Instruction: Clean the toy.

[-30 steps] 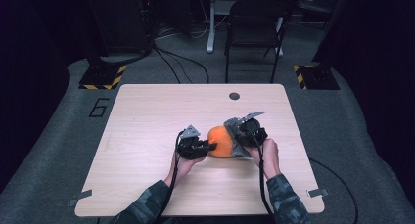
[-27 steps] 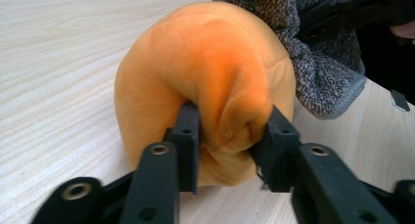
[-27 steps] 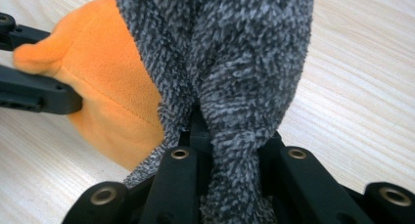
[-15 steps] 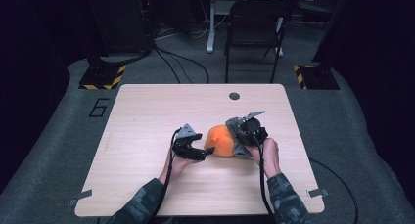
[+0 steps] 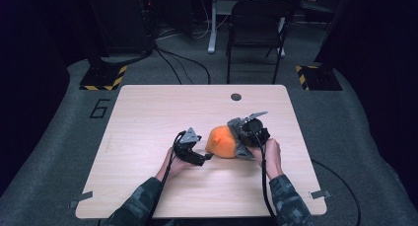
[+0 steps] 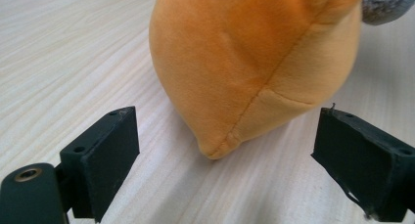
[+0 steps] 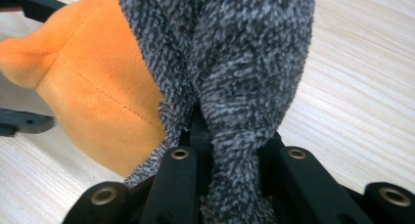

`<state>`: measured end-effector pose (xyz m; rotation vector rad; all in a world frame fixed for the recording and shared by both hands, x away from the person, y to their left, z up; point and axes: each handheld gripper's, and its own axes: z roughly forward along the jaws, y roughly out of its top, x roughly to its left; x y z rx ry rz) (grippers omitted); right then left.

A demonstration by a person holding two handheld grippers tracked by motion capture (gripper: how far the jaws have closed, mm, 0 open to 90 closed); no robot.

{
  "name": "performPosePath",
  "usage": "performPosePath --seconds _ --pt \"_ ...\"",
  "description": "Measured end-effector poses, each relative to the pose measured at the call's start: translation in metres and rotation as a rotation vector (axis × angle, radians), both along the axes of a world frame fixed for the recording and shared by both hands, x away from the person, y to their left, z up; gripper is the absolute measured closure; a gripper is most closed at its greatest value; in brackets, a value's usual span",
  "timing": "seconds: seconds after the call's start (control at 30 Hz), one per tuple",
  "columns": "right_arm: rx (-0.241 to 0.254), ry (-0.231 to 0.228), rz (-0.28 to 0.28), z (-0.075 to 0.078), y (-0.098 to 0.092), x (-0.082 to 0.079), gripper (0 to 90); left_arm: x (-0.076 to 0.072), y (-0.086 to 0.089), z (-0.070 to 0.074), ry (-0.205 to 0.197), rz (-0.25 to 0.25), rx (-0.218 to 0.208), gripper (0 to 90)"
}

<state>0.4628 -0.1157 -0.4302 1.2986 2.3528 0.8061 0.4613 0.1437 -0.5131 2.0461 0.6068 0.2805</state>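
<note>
An orange plush (image 5: 222,142) is seen lying on the table (image 5: 148,112), just right of centre in the high view, with a grey fuzzy part (image 7: 230,67) at its right end. That grey part is clamped by the right gripper (image 5: 245,137): in the right gripper view the fuzzy fabric is seen bunched and pinched tight where the black jaws meet at the bottom centre of the frame, the jaws being as good as fully closed on it. The orange body is spread across the upper left of that view, resting on the wood. The left gripper (image 5: 204,158) is held low at the plush's left end, lower centre of the high view, and its jaws have just been opening. In the left gripper view they are seen standing wide apart, one at the lower left corner and one at the lower right, with the pointed orange tip (image 6: 215,148) set between them but touched by neither pad. Bare tabletop is visible on both sides of the tip. A small dark round mark (image 5: 236,96) is spotted near the table's far edge, well apart from the plush.
</note>
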Motion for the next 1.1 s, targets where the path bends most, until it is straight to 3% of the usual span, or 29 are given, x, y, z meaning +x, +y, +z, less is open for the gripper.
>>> performPosePath --seconds 0.17,0.27,0.67,1.1 --pt "0.005 0.003 0.002 0.0 0.0 0.0 76.9 0.003 -0.006 -0.004 -0.009 -0.015 0.026 14.5" --pt "0.004 0.003 0.002 0.0 0.0 0.0 76.9 0.006 -0.007 -0.006 -0.006 -0.03 0.026 15.6" --pt "0.001 0.003 -0.002 0.0 0.0 0.001 76.9 0.008 -0.011 -0.011 0.019 -0.054 0.017 34.3" --pt "0.006 0.004 0.002 0.0 -0.001 0.001 76.8 0.007 -0.012 -0.01 0.018 -0.059 -0.002 65.5"
